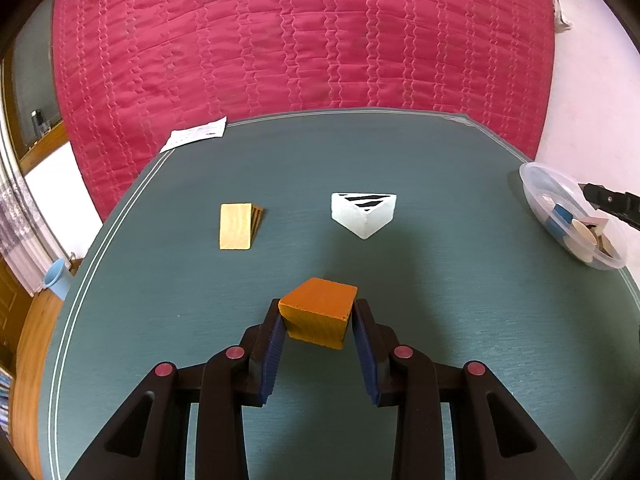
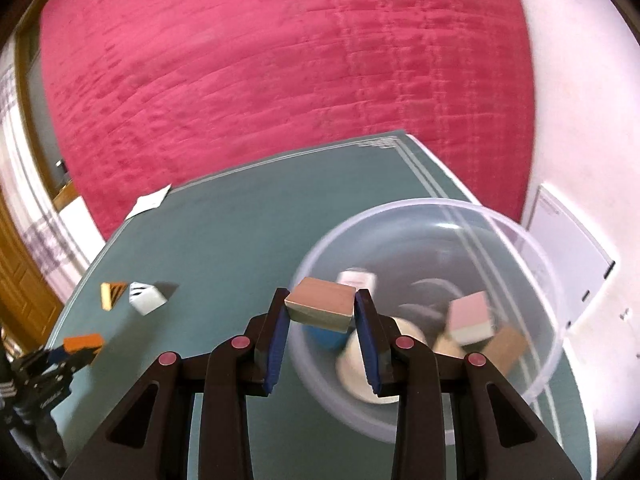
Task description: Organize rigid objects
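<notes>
My left gripper (image 1: 318, 310) is shut on an orange wooden block (image 1: 320, 312), held low over the green table (image 1: 440, 300). A yellow wooden wedge (image 1: 239, 226) and a white triangular prism (image 1: 364, 213) lie farther back on the table. My right gripper (image 2: 320, 300) is shut on a tan wooden block (image 2: 322, 307), above the near-left rim of a clear plastic bowl (image 2: 536, 344). Several blocks lie in the bowl, among them a pink one (image 2: 470, 318). The left gripper with the orange block (image 2: 82, 343) shows at the left of the right wrist view.
The bowl (image 1: 532, 184) sits at the table's right edge. A white paper (image 1: 196, 134) lies at the far left corner. A red quilted bed (image 1: 304, 40) is behind the table. A white board (image 2: 568, 256) stands right of the table.
</notes>
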`<action>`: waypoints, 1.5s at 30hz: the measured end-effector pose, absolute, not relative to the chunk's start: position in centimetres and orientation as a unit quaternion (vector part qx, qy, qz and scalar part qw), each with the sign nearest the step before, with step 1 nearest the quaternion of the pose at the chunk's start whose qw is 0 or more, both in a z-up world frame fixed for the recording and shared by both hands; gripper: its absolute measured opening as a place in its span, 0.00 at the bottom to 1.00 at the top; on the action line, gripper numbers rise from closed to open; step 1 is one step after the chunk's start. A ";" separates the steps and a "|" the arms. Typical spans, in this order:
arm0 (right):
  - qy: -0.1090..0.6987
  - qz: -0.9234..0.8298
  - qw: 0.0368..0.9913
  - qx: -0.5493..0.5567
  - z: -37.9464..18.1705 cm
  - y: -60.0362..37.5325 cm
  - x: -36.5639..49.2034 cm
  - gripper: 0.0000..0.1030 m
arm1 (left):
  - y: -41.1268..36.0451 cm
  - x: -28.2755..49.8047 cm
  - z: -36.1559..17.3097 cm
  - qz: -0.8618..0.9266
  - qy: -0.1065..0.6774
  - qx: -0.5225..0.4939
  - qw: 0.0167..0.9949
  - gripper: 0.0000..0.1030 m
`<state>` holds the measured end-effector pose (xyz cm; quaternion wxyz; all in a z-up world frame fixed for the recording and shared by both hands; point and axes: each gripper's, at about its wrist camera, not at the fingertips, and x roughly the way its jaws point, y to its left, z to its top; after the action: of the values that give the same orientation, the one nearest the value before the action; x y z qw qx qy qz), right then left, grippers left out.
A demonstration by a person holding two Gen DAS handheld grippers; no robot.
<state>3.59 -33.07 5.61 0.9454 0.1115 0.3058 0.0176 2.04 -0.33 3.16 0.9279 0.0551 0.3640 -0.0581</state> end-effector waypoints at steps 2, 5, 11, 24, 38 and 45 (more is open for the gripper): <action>0.306 0.006 0.944 0.119 5.5 -34.0 3.8 0.33 | -0.6 2.0 3.2 -0.061 0.365 0.056 0.927 0.35; 0.307 -0.012 0.943 0.130 5.2 -35.6 4.1 0.33 | -1.0 2.0 3.2 -0.064 0.366 0.059 0.927 0.35; 0.307 -0.038 0.939 0.152 4.7 -38.0 4.5 0.33 | -1.9 2.0 3.3 -0.073 0.366 0.063 0.925 0.35; 0.304 -0.061 0.933 0.185 4.1 -40.5 5.0 0.34 | -3.8 1.9 3.8 -0.090 0.361 0.073 0.925 0.35; 0.291 -0.095 0.931 0.197 4.0 -43.4 2.9 0.34 | -8.4 1.9 5.6 -0.125 0.340 0.103 0.926 0.35; 0.275 -0.127 0.933 0.192 4.1 -44.3 2.0 0.34 | -12.7 2.6 6.7 -0.167 0.332 0.126 0.920 0.35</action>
<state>2.05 -44.29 4.13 0.9333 0.1925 0.2750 -0.1274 2.62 -12.72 6.69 0.9200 0.1255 0.3315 -0.1670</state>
